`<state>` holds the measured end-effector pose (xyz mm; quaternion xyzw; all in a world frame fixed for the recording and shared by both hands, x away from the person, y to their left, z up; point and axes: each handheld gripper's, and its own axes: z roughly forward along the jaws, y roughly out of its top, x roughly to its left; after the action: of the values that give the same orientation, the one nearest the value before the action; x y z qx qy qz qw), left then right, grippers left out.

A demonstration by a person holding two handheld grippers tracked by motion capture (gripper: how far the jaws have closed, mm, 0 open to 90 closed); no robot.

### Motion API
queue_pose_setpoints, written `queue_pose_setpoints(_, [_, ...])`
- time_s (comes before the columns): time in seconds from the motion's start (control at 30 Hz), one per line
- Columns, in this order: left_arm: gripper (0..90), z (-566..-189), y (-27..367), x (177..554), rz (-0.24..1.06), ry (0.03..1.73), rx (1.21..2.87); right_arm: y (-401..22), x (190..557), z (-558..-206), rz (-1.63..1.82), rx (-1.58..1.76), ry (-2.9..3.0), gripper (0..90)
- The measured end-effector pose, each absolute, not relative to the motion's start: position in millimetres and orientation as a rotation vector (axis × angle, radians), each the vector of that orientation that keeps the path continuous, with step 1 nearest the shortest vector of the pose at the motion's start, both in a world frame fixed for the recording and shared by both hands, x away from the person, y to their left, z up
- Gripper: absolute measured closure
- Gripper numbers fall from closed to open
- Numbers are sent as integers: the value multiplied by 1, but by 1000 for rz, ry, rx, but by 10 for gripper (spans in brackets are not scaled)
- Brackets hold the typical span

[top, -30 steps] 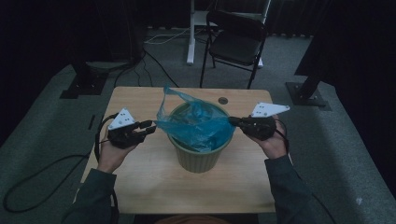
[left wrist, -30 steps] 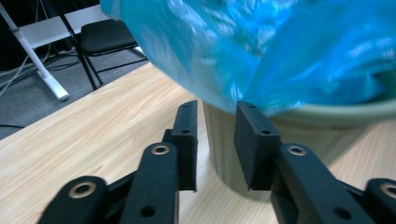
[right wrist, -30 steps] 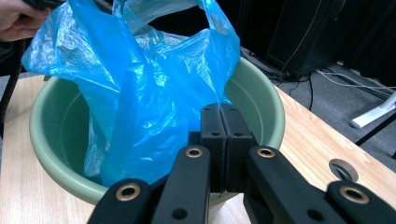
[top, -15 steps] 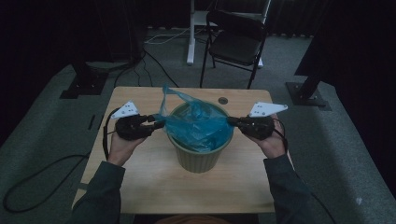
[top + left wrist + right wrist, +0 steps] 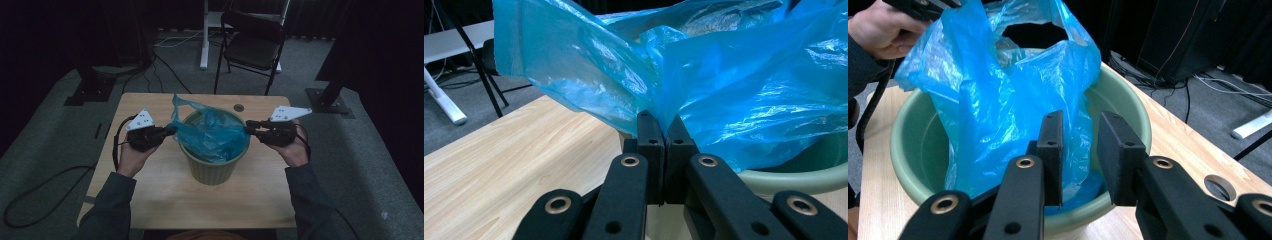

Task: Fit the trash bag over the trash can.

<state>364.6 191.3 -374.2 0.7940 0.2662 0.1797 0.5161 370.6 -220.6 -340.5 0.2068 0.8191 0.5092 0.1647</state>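
A: Here the person is lining a green ribbed bin (image 5: 212, 160) in the middle of the bench (image 5: 150, 200) with a blue plastic bag (image 5: 212, 132). The bag sits bunched in the bin's mouth, one corner standing up at the far left.

B: The left tongs (image 5: 665, 131) have just been closing, and they are now clamped on a fold of the bag right at the bin's left rim. Pads tight together, film pinched between them.

A: And the right tongs (image 5: 1083, 150)?

B: Just been opening. The jaws stand apart over the right rim, with the bag beside the left-hand pad rather than gripped. Whether the film brushes that pad is hard to say from this angle.

A: So one side is anchored. How should this step go?

B: Probably keep the left grip firm and low, then have the right tongs take a single layer of the bag's edge, not a wad. Draw the two edges apart gently and fold them down over the rim. Thin film tears if jerked, and the light bin could tip.
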Motion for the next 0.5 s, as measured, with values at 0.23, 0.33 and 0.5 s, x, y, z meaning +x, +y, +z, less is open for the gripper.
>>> queue_pose_setpoints(0.23, [890, -374, 191, 365, 431, 636, 1904, -212, 378, -329, 1461, 579, 2322, 702])
queue_pose_setpoints(0.33, [890, -374, 190, 365, 431, 636, 1903, -206, 383, -324, 1459, 583, 2323, 702])
queue_pose_setpoints(0.5, [890, -374, 190, 364, 431, 633, 1901, -193, 395, -317, 1456, 587, 2344, 696])
